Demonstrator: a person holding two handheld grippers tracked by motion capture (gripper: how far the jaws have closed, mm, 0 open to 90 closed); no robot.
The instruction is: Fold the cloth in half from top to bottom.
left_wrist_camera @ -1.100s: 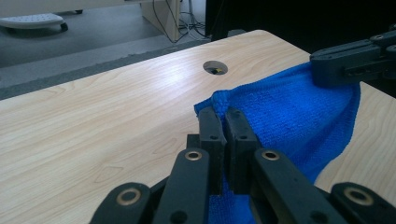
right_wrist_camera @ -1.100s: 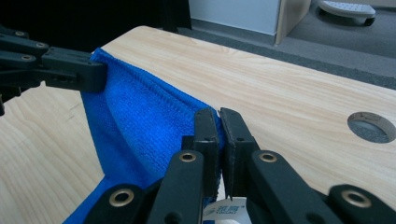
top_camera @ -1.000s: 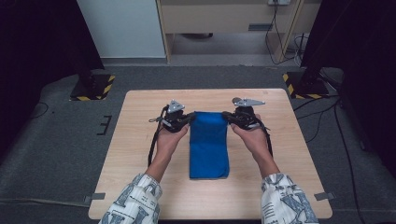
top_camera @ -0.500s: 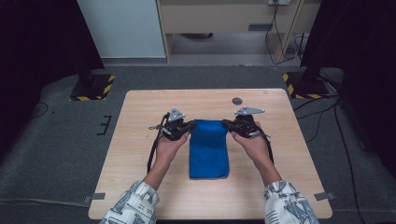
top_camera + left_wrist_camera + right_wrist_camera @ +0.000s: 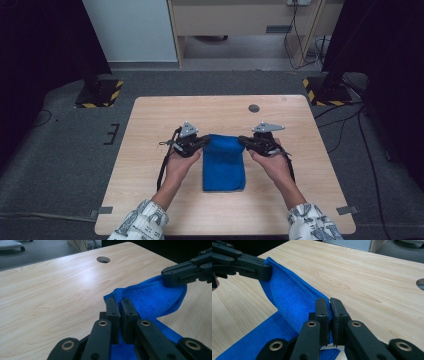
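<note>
Both grippers have come back toward the person since the earlier frames, carrying the far edge of the blue cloth (image 5: 223,162) with them, so that edge now sits nearer the middle of the surface (image 5: 150,125) than it did; the cloth's visible length has shortened as the far end folds over the near part; left gripper (image 5: 199,144) clamped narrow on the far-left corner of the cloth, right gripper (image 5: 245,141) clamped narrow on the far-right corner; held edge lifted off the wood and stretched between the two, sagging a little in the middle; near end of the cloth lying flat on the surface between the person's forearms; left gripper view: its jaws nearly together with blue fabric pinched between them (image 5: 119,305), the other gripper gripping the opposite corner at upper right; right gripper view: same pinch on the cloth (image 5: 294,302), jaws close, a small white tag showing under them, the other gripper at upper left; round cable hole (image 5: 254,108) in the surface beyond the cloth, well apart from it; patterned sleeves at the bottom of the high view.
</note>
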